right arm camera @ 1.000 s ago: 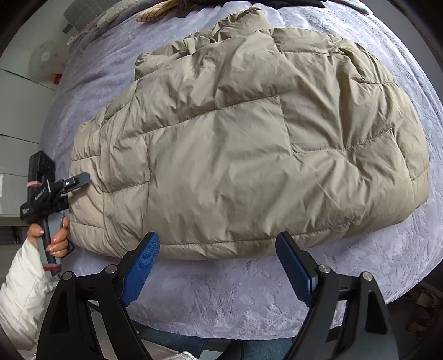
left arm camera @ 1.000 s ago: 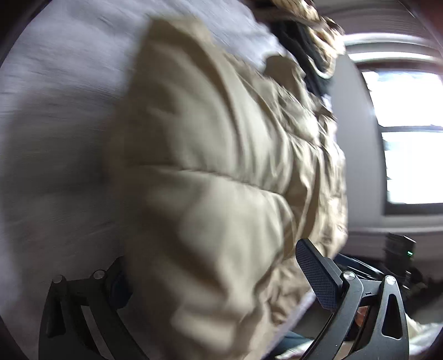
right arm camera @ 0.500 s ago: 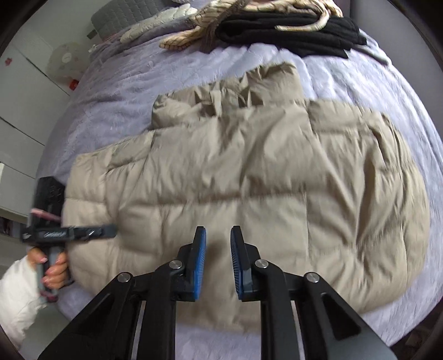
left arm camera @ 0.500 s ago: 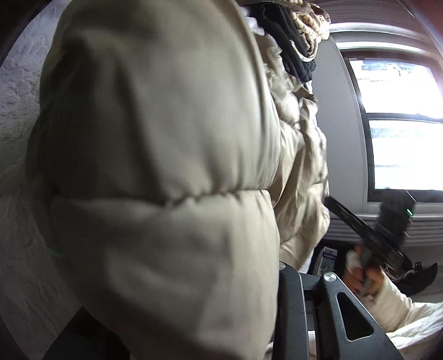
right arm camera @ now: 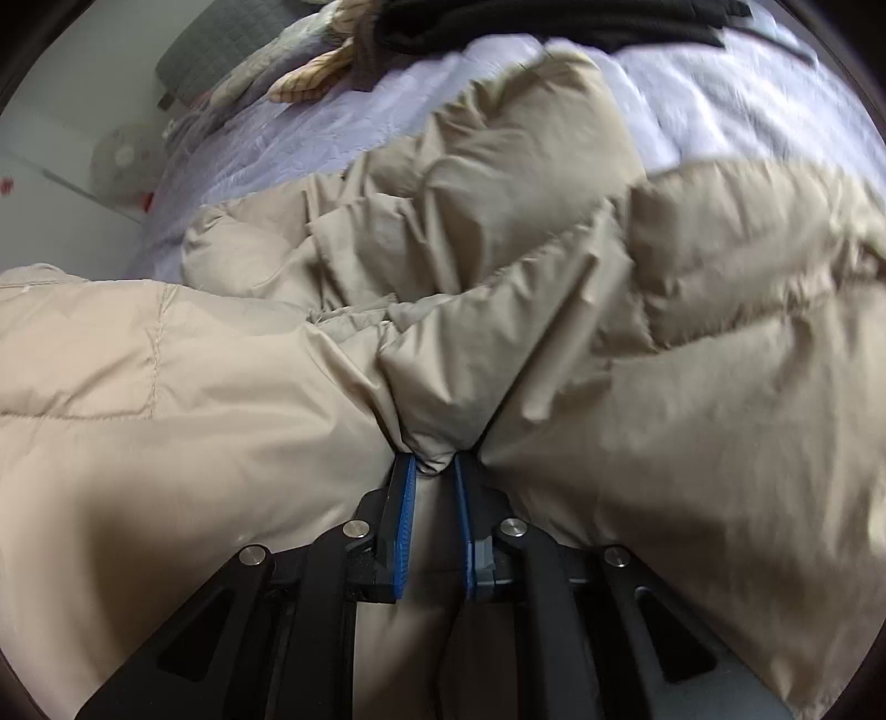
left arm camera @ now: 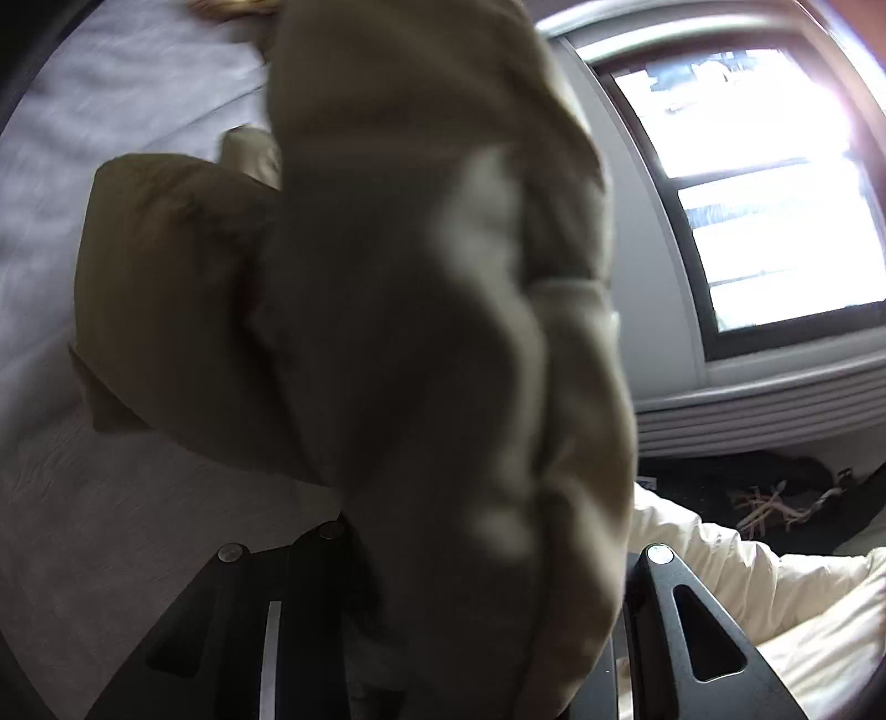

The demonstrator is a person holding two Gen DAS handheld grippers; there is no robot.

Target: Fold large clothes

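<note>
A beige puffer jacket (right arm camera: 692,343) lies on a lavender bedspread (right arm camera: 720,94). My right gripper (right arm camera: 434,471) is shut on a pinched fold of the jacket's near edge, blue pads either side of the cloth. In the left wrist view the jacket (left arm camera: 443,332) hangs lifted right in front of the camera and covers the fingertips; my left gripper (left arm camera: 470,626) grips it between its black fingers. A lower part of the jacket (left arm camera: 166,288) still rests on the bed (left arm camera: 83,526).
A pile of black and patterned clothes (right arm camera: 554,22) lies at the far end of the bed. A grey padded headboard (right arm camera: 232,50) and a white fan (right arm camera: 124,160) stand at the left. A bright window (left arm camera: 764,194) is at the right, with a white sleeve (left arm camera: 747,581) below it.
My right gripper moved in and shut on the jacket's near edge, bunching it. My left gripper lifted its side of the jacket higher, off the bed.
</note>
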